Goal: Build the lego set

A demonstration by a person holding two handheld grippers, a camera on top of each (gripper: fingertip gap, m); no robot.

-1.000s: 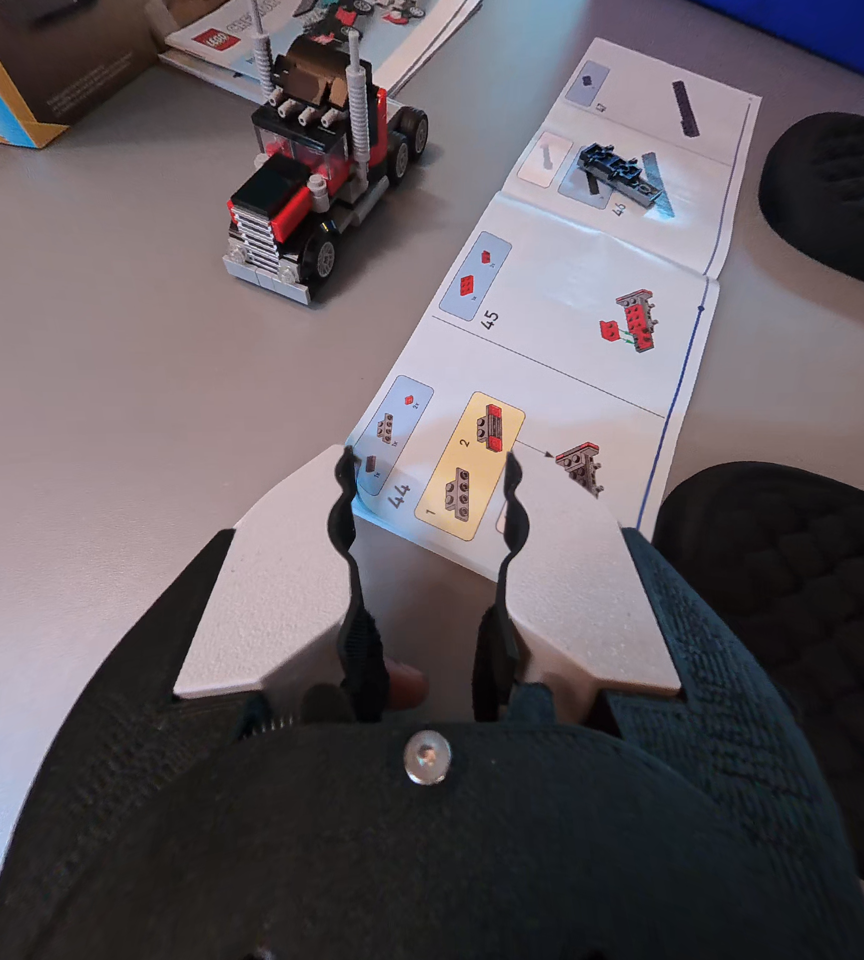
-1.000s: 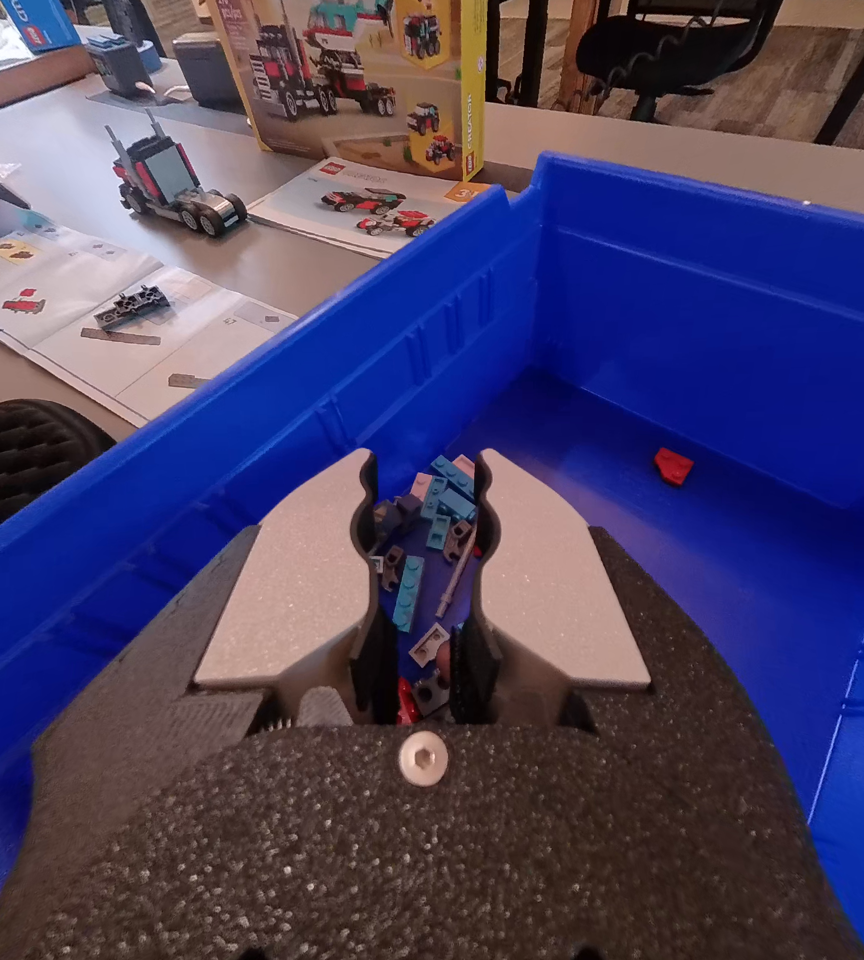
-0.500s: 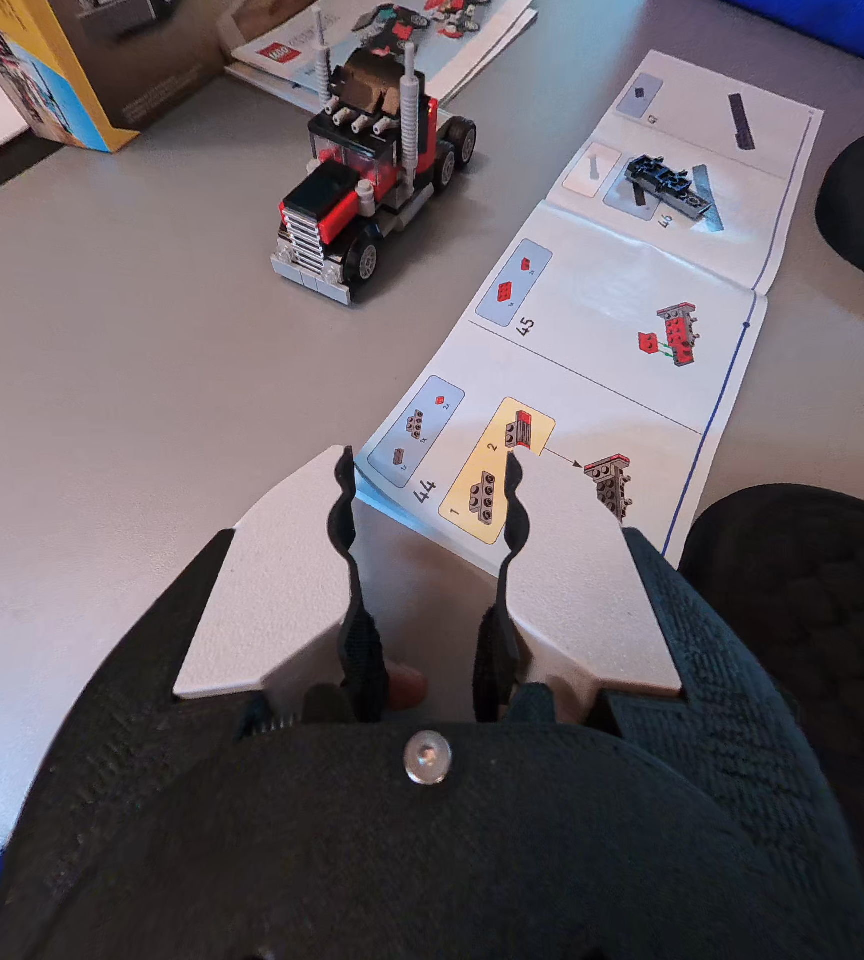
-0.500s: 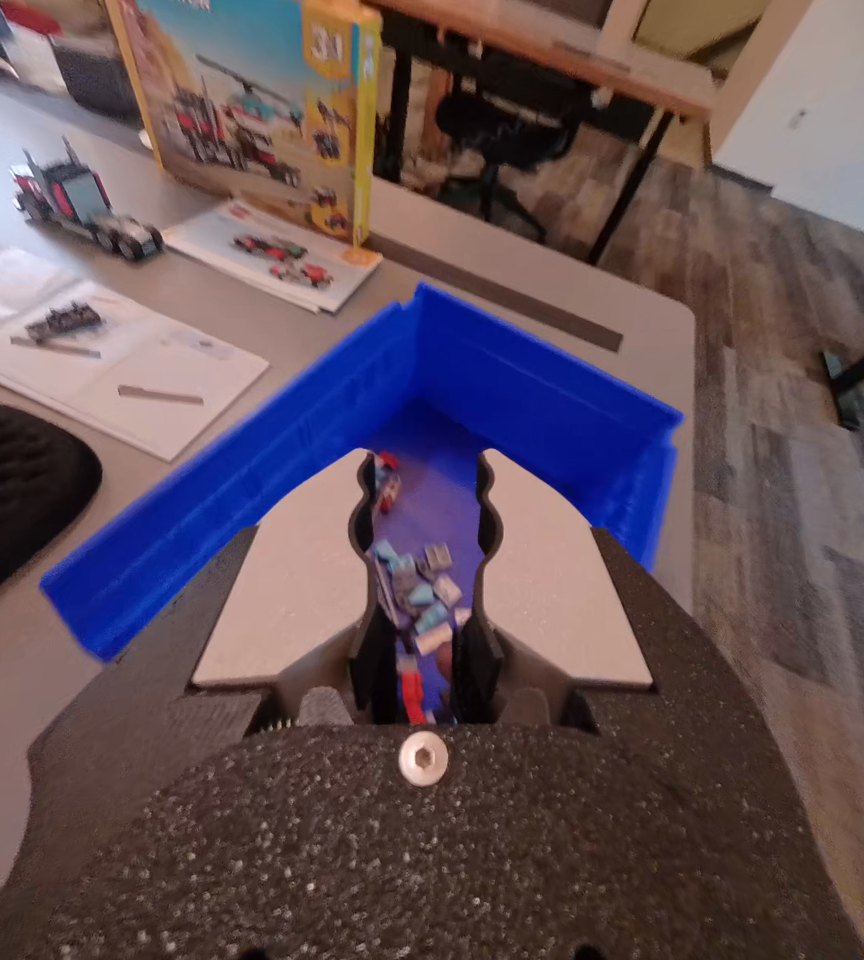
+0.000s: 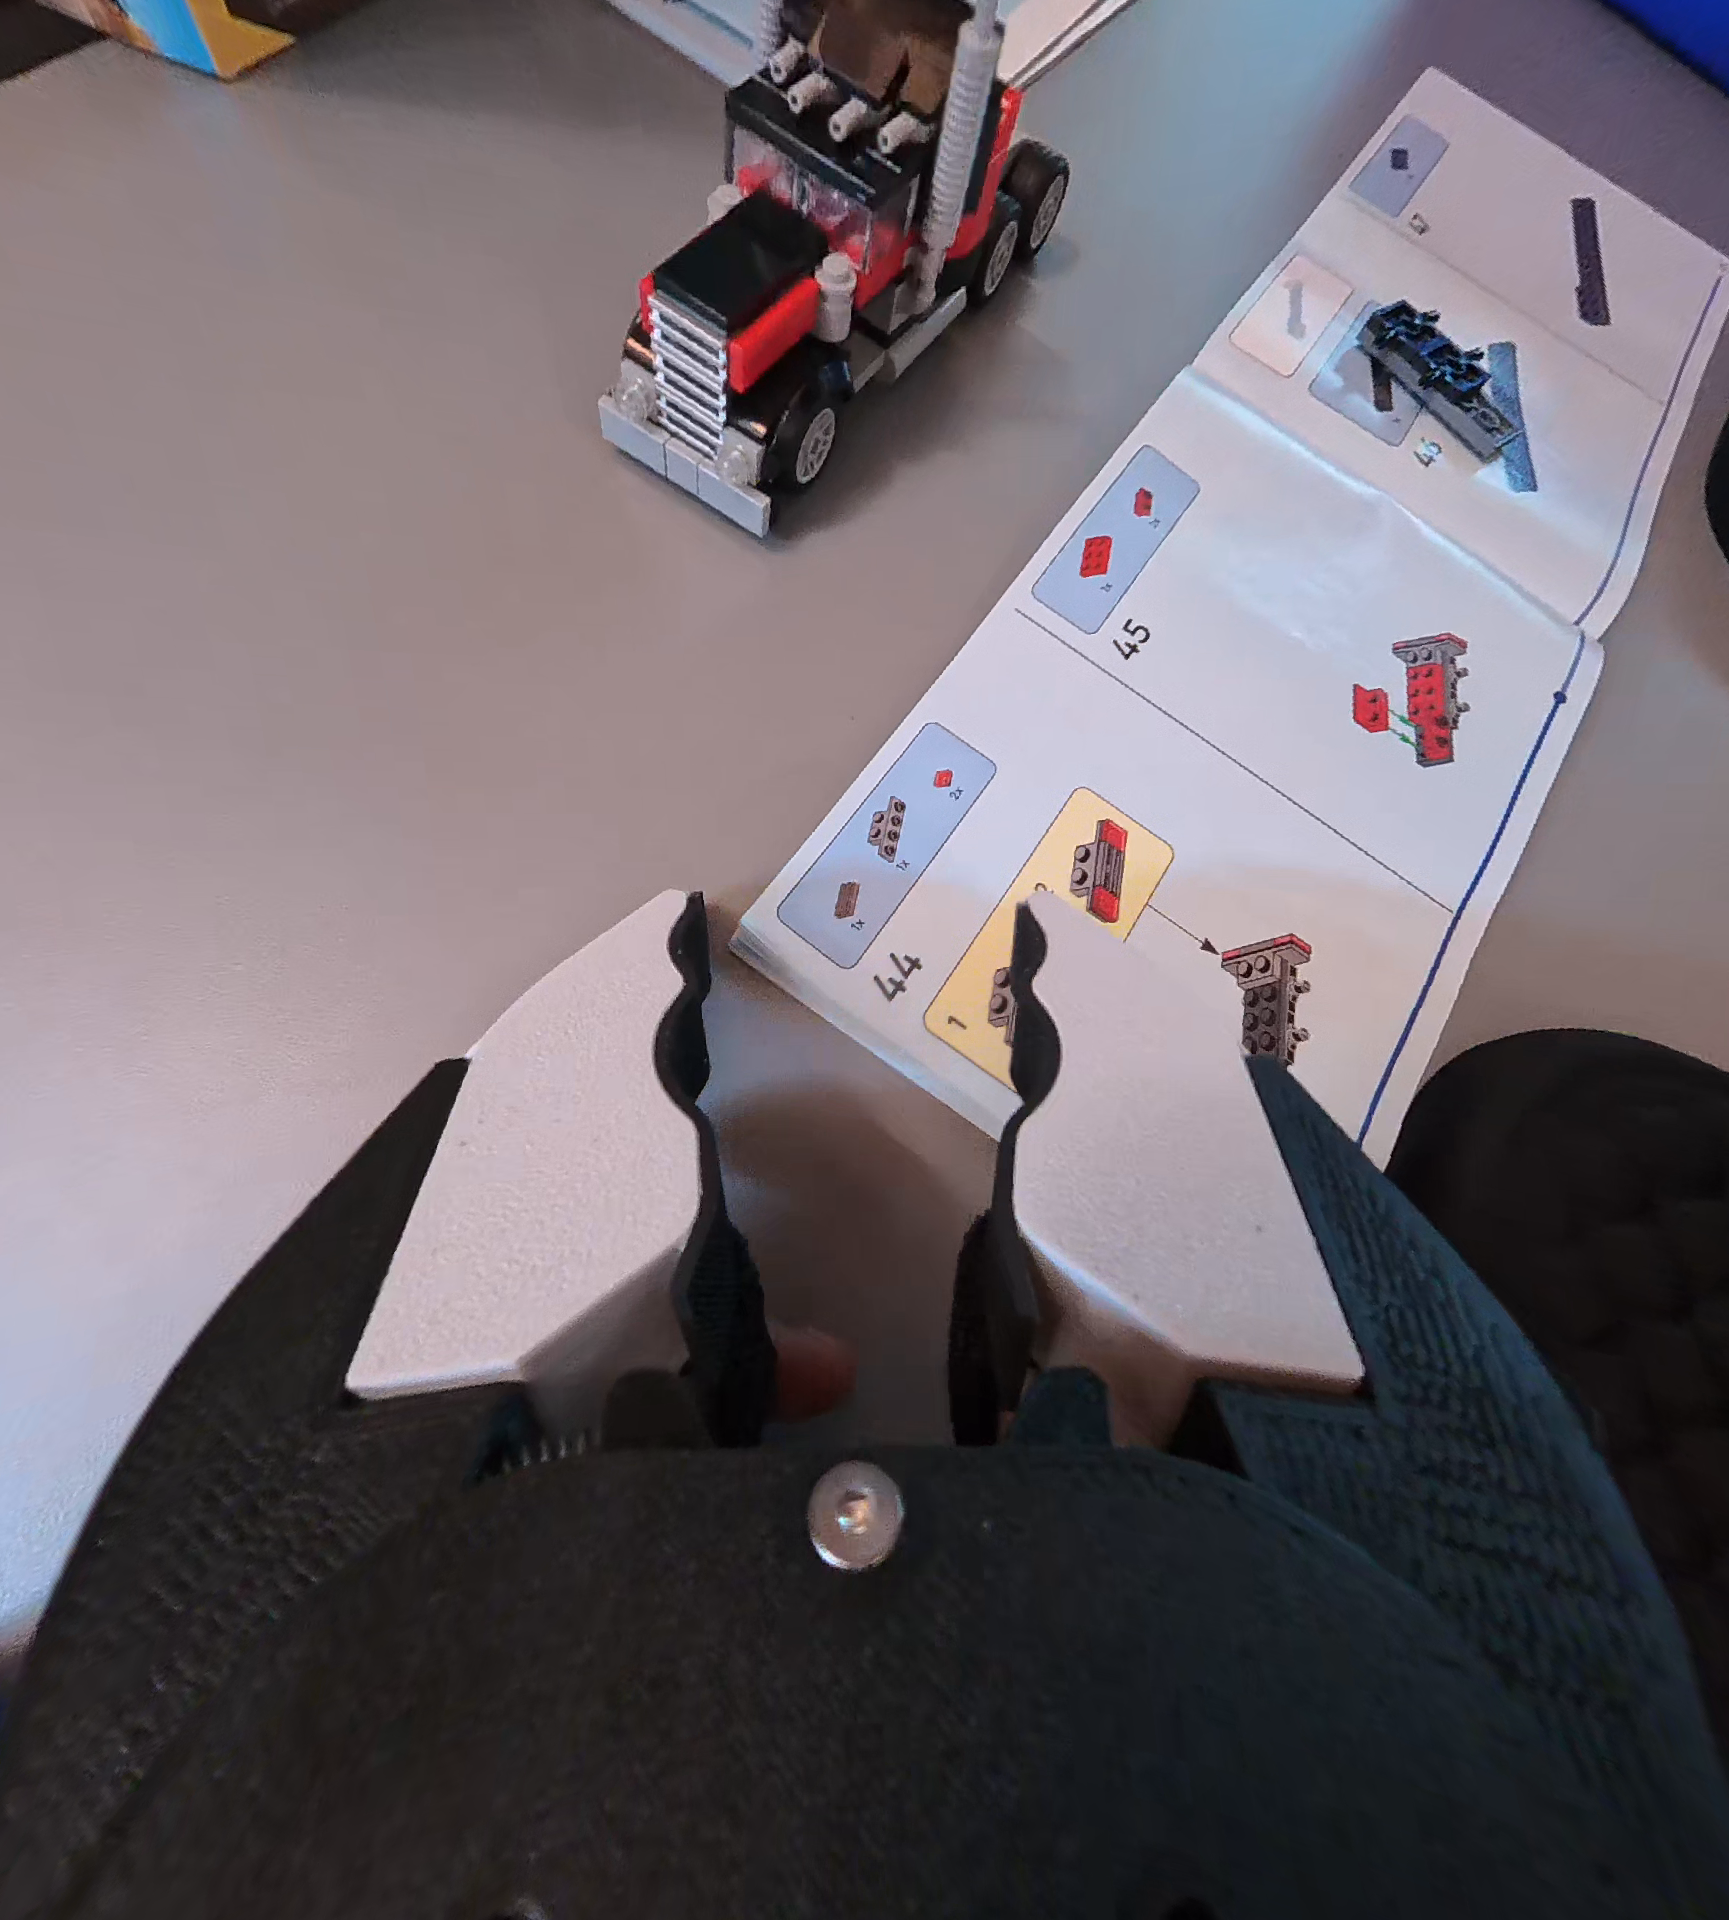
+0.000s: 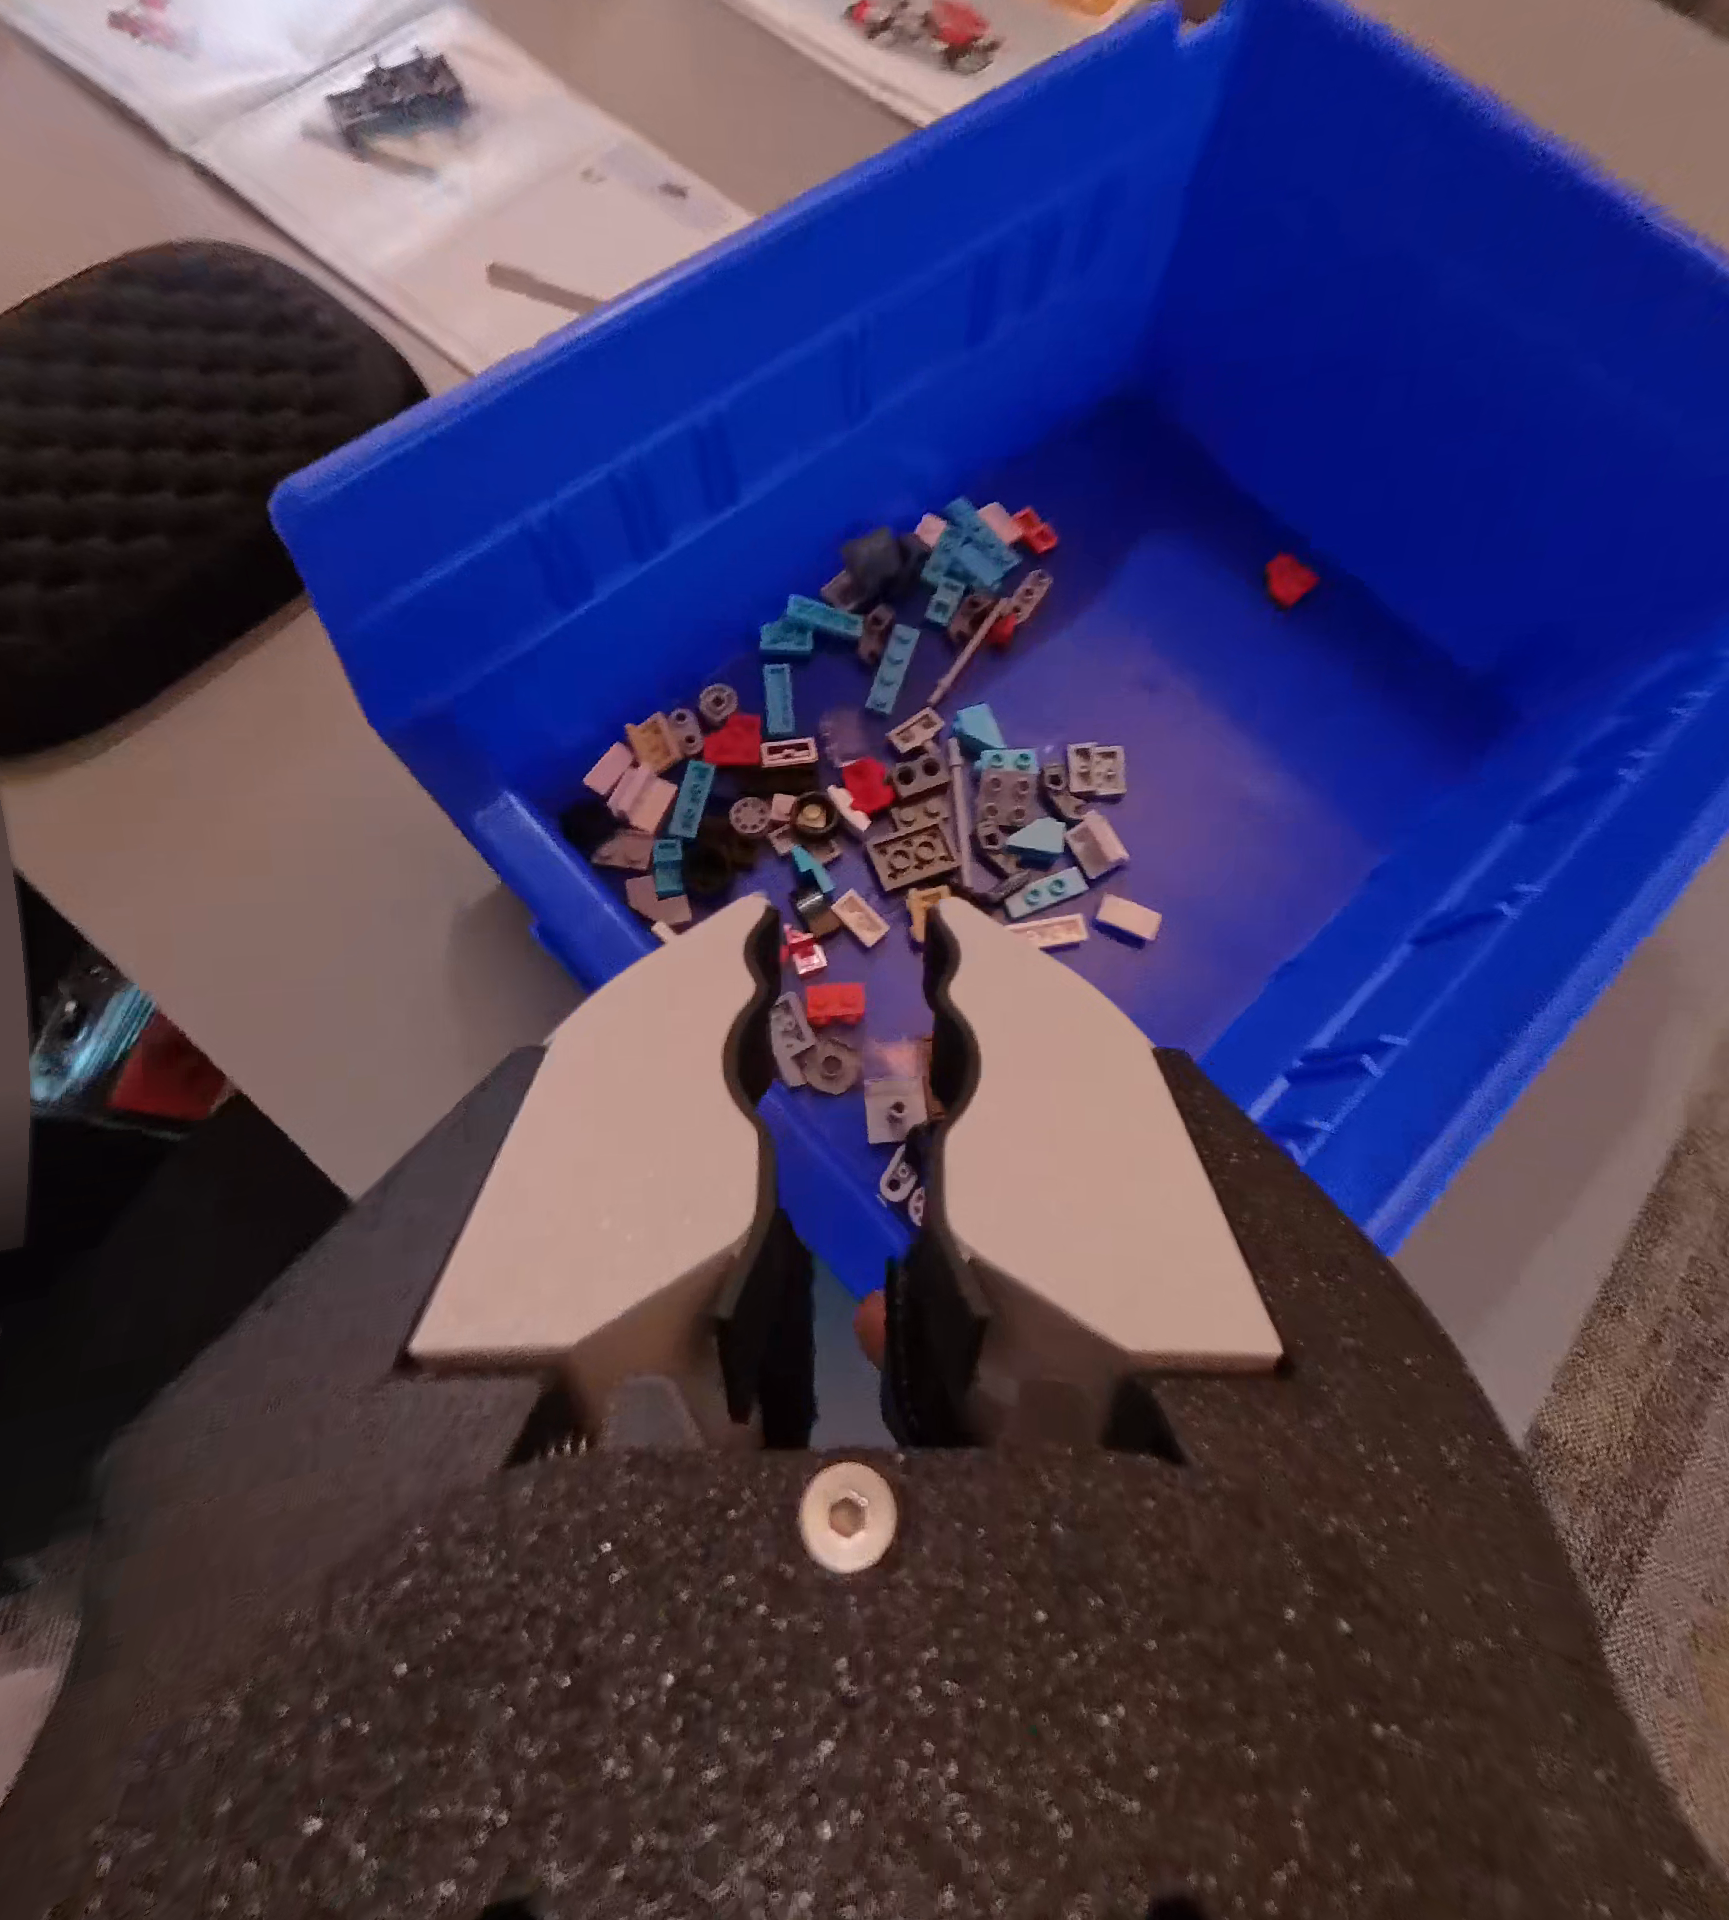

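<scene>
A built red-and-black truck (image 5: 829, 301) stands on the grey desk (image 5: 268, 675), its grille angled toward the lower left of the left wrist view and its long axis running from there up to the right, parked clear of the work as a finished section. Just right of it the instruction booklet (image 5: 1244, 644) lies open and flat, its long strip running away up and to the right, likely kept there so the steps can be read during assembly. A small dark sub-assembly (image 5: 1431, 358) rests on the booklet's far page, lying across the page, apparently waiting for its next parts. The left gripper (image 5: 855, 914) hovers empty over the booklet's near corner, jaws spread.

Farther right, the blue bin (image 6: 1462, 312) sits on the desk with its open end toward the camera, corralling the loose bricks (image 6: 870, 790), which lie scattered across its near floor with no common heading; one red piece (image 6: 1291, 579) sits well apart. The right gripper (image 6: 849, 914) hangs above the bin's near edge, jaws parted and holding nothing, seemingly poised to pick a part.
</scene>
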